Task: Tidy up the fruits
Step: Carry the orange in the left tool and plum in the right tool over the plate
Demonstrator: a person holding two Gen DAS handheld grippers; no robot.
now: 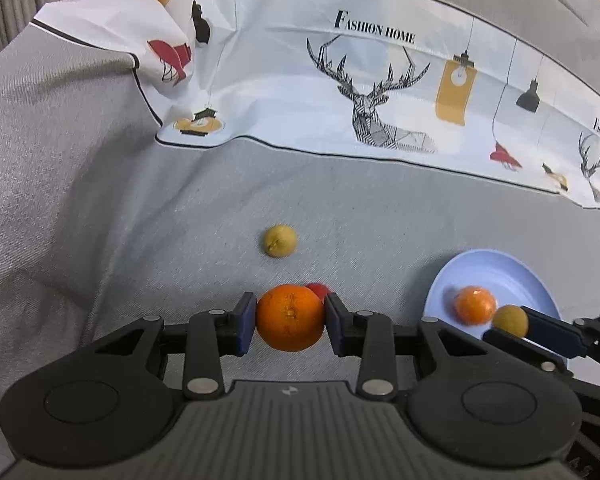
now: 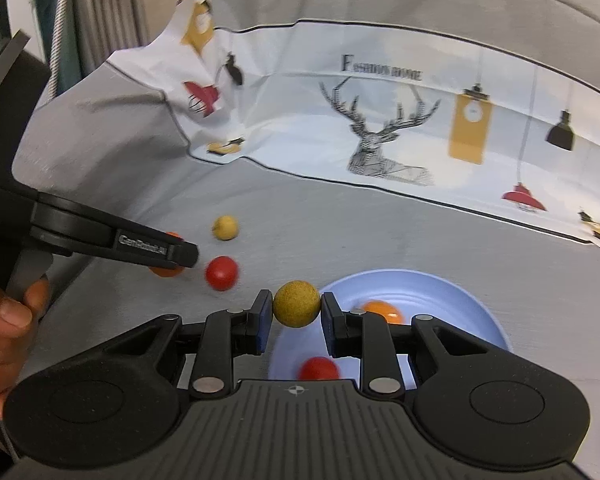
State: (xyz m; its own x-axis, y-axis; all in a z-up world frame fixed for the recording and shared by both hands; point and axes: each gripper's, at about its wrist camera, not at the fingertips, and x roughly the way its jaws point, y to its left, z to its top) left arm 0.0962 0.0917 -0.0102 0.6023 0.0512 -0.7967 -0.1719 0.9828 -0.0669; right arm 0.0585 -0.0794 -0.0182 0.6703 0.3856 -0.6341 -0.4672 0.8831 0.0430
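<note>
My left gripper [image 1: 290,314] is shut on a large orange [image 1: 288,326], held just above the grey cloth. A red fruit [image 1: 319,289] peeks out behind it, and a yellow-brown fruit [image 1: 280,241] lies farther off. My right gripper [image 2: 296,307] is shut on a small yellow-brown fruit [image 2: 297,298] at the near left rim of a blue plate [image 2: 452,292]. On the plate sit an orange fruit [image 2: 381,309] and a red fruit [image 2: 318,368]. In the right wrist view the left gripper [image 2: 182,257] mostly hides its orange [image 2: 165,271], with a loose red fruit [image 2: 221,273] beside it.
A white cloth printed with a deer and lamps [image 1: 372,92] lies crumpled across the back of the grey cloth [image 1: 100,200]. A person's hand [image 2: 8,312] holds the left gripper's handle. Curtains [image 2: 100,8] hang at the far left.
</note>
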